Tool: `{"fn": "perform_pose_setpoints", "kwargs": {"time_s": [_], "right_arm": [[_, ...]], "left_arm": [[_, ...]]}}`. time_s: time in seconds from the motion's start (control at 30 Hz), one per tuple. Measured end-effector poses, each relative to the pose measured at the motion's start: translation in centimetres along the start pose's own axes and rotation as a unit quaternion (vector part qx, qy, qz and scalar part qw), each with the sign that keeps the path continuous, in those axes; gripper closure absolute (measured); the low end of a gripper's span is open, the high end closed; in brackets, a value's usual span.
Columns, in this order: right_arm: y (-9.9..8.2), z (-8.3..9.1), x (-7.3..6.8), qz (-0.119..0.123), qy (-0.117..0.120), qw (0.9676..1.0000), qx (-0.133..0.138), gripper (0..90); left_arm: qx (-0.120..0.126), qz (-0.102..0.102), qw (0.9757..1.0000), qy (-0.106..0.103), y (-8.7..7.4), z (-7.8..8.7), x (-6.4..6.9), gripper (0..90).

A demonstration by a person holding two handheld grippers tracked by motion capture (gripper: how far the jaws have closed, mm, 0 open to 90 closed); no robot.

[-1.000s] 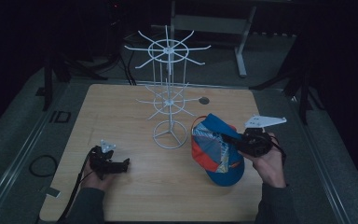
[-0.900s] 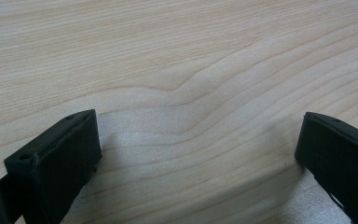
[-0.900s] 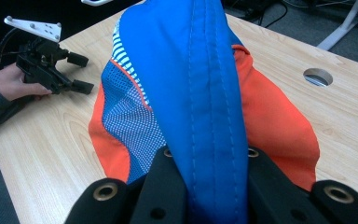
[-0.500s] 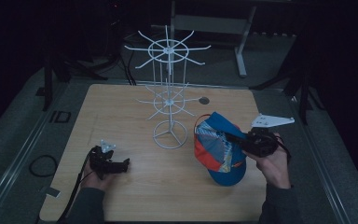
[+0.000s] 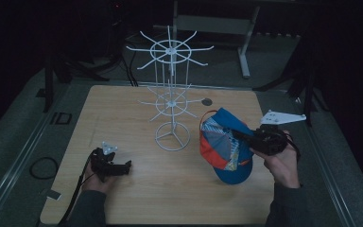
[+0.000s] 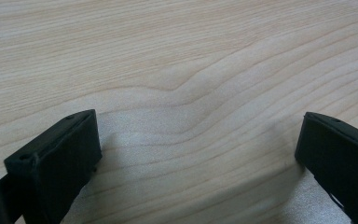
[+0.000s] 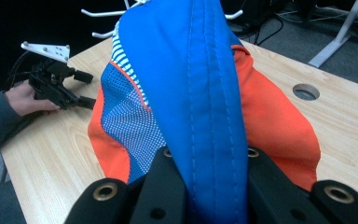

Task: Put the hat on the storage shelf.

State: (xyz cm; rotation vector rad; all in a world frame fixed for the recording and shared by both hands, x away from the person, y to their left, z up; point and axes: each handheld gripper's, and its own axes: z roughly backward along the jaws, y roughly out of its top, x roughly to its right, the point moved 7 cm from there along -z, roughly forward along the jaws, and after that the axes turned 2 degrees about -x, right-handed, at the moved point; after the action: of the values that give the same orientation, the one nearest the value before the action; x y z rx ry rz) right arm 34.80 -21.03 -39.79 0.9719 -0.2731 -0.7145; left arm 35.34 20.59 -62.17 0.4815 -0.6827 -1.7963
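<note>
**Cap in hand, rack still bare**

You work at a wooden table (image 5: 123, 118). A white wire rack (image 5: 171, 101) stands near its middle, and none of its hooks carries anything, so the hanging is, by my reading, still to do.

The blue and orange cap (image 5: 224, 144) sits at about four o'clock from the rack's base, near it but apart. It is lifted and tilted rather than lying flat, though how far it clears the wood is hard to tell.

Your right gripper (image 5: 246, 137) is clamped on the cap; in the right gripper view the blue fabric (image 7: 200, 93) is pinched between its jaws. So the pick-up looks done, and the carry to a hook remains.

Your left gripper (image 5: 123, 165) rests at about seven o'clock from the rack, jaws spread wide over bare wood, holding nothing.
</note>
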Motion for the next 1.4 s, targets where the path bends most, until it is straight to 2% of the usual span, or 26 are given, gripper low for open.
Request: {"fn": "perform_pose_setpoints", "kwargs": {"time_s": [0.9, 1.4], "right_arm": [[2.4, 1.0, 0.2, 0.004, 0.007, 0.9997, 0.021, 87.3], [3.7, 1.4, 0.0, 0.000, 0.023, 0.9991, 0.035, 87.2]], "left_arm": [[0.001, 0.001, 1.0000, 0.000, 0.0, 0.0, 0.0, 0.2], [0.000, 0.001, 1.0000, 0.000, 0.0, 0.0, 0.0, 0.2]]}}
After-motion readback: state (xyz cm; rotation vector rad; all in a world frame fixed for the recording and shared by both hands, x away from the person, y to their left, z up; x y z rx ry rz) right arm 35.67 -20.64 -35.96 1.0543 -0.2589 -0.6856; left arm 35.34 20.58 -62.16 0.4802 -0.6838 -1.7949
